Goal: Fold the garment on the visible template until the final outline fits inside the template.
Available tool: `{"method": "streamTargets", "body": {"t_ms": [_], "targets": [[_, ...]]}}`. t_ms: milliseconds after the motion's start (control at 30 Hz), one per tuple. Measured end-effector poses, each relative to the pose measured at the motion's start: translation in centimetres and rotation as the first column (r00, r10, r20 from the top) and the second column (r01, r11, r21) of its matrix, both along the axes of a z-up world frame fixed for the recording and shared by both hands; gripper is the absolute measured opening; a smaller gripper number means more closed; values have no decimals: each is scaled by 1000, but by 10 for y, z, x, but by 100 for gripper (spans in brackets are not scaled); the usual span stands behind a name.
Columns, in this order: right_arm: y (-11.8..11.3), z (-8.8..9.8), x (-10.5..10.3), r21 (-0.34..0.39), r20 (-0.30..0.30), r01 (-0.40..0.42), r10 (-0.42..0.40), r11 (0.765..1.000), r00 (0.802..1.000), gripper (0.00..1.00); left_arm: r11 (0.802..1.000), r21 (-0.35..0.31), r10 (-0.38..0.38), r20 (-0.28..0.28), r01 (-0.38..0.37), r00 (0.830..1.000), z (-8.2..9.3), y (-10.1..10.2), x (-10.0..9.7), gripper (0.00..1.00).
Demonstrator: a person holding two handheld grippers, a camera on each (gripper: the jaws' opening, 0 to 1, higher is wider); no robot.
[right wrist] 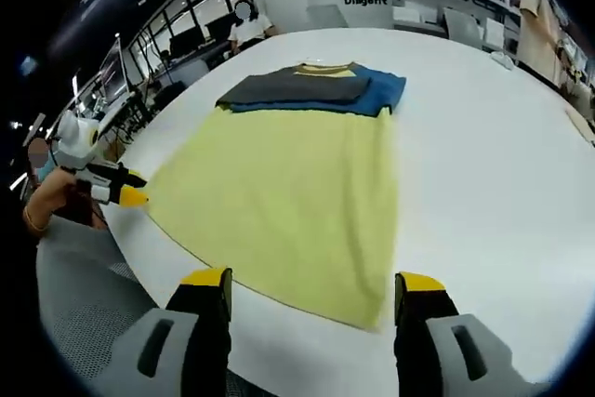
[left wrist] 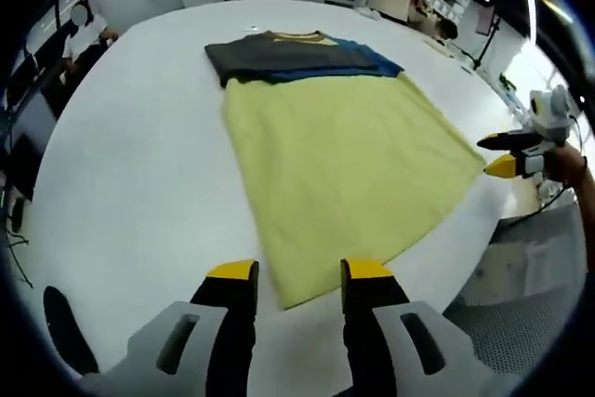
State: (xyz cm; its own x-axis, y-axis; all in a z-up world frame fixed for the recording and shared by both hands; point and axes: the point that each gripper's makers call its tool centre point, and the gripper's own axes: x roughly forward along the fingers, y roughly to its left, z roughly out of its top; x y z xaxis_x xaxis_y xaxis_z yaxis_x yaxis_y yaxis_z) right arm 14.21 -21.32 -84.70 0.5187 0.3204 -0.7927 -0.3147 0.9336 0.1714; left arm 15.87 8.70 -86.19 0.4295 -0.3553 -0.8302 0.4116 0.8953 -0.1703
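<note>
In the left gripper view, the left hand-held gripper [left wrist: 299,273] is hovering with its jaws apart and holding nothing, its yellow tips flanking the near corner of the garment [left wrist: 339,160]. The garment, yellow with a dark grey and blue folded part at its far end, is lying flat on the white desk [left wrist: 130,165]. At the right edge the right hand-held gripper [left wrist: 502,153] is sitting near the garment's corner. In the right gripper view, the left hand-held gripper [right wrist: 130,189] is pointing at the garment's [right wrist: 288,197] left corner, while the right hand-held gripper [right wrist: 314,281] is hanging wide open and empty over the near hem on the desk [right wrist: 493,165].
</note>
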Motion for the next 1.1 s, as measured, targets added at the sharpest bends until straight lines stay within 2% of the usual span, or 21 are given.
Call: {"method": "streamTargets", "body": {"t_ms": [100,200,367,433,600,700,833,933,1000,1100], "targets": [[-7,-4,-1,-9,-19,32,-32,999,999,49,1000,9,11,-11,-11,1000,-1,3,-2,24],[-12,-8,-3,-14,-38,61,-61,998,997,39,1000,16,20,-15,-20,1000,-2,5,-2,19],[-26,-16,-6,-97,-56,67,-72,993,996,35,999,23,49,-31,-48,998,-5,12,-2,11],[-27,-20,-8,-94,-74,69,-76,993,994,34,999,22,51,-30,-50,998,-5,12,-2,10],[-30,-19,-8,-105,-67,81,-88,991,994,24,998,34,53,-31,-52,998,-5,13,-1,6],[-37,-21,-8,-159,-69,74,-86,985,994,14,998,27,53,-38,-52,998,-5,12,-3,4],[-37,-21,-9,-157,-75,84,-96,984,993,9,999,33,41,-33,-40,999,-5,12,-3,3],[-39,-22,-10,-168,-77,82,-96,982,992,0,999,41,24,-35,-22,999,-5,11,-4,2],[-39,-21,-10,-156,-78,103,-116,982,990,0,999,43,14,-37,-12,999,-5,10,-4,2],[-40,-21,-11,-165,-80,93,-107,982,991,0,999,45,4,-34,-3,999,-4,9,-6,2]]}}
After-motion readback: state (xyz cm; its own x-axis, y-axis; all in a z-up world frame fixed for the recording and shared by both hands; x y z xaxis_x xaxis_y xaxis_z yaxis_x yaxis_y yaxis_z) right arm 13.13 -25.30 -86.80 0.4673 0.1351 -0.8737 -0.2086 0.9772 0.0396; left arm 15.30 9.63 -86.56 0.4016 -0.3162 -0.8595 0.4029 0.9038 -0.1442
